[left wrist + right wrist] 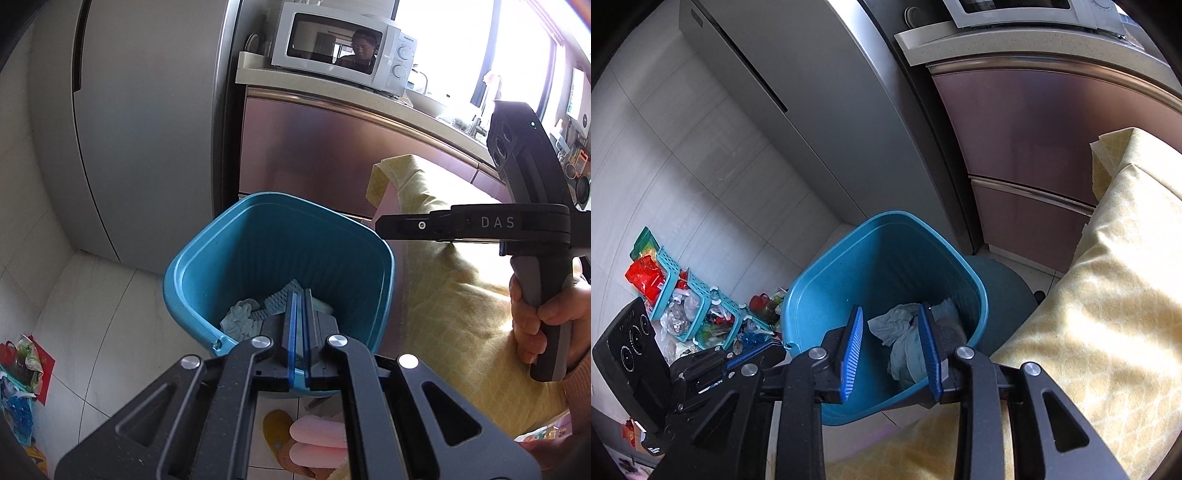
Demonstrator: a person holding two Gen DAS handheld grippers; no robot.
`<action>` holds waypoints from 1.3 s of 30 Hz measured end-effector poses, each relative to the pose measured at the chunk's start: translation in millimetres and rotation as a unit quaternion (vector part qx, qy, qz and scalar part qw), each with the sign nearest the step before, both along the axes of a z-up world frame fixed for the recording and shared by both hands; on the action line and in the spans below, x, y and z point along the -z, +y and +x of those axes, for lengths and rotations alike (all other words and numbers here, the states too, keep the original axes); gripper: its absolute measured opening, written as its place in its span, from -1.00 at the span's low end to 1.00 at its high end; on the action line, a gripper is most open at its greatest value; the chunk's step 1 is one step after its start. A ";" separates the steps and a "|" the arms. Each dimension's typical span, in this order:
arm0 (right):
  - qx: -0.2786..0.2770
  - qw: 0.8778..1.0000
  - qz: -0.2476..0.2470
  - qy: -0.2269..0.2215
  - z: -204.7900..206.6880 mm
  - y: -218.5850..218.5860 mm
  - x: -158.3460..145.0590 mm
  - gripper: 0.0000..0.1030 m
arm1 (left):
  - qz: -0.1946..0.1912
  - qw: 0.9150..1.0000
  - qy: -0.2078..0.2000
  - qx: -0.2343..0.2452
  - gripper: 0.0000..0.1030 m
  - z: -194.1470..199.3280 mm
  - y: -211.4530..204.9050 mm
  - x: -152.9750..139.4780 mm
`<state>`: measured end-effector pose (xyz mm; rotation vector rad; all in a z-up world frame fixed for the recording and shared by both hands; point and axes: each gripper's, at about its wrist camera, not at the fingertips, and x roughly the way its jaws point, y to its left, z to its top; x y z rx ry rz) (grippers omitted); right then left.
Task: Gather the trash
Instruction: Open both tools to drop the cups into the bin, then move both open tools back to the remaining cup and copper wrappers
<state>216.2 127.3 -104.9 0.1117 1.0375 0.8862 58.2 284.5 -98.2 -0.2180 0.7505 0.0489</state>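
Two grippers hang over a teal bin (207,266) that stands on the pale tiled floor (110,295), just beside a grey refrigerator (147,129) and a yellow patterned cloth (443,295) draped over furniture on its right. Crumpled pale blue-white trash (897,325) lies at the bottom of the bin. The left gripper (299,314) has its blue pads pressed together with nothing between them, its tips over the bin's near rim. The right gripper (892,350) is spread, its ribbed blue pads apart above the bin's opening; the crumpled trash shows between them, though lower down and not pinched. A hand (543,317) grips the right gripper's handle, and "DAS" is printed in white along its black body. Behind the bin, a white microwave (343,48) sits on the tabletop (369,98) above brown-pink cabinet fronts (332,147); its small brand lettering is too small to read. Left of the bin, along the wall, teal baskets (698,306) hold red and clear packets. A yellow slipper (277,424) shows on the floor below the left gripper.
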 end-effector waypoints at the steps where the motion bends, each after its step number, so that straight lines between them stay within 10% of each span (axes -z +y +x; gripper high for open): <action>1: -0.001 1.000 0.001 -0.001 -0.6 -0.7 -0.1 -0.42 | -0.001 1.000 -0.001 0.000 -0.95 -0.3 -0.3 -0.4; 20: 0.009 0.997 0.046 -0.055 -45.0 -67.6 -32.2 -0.26 | -0.004 0.997 -0.056 0.056 -0.45 -19.6 -44.0 -33.3; 39: 0.159 0.979 0.048 -0.119 -119.4 -242.1 -56.1 -0.23 | -0.029 0.970 -0.078 0.230 -0.26 -14.4 -185.7 -52.0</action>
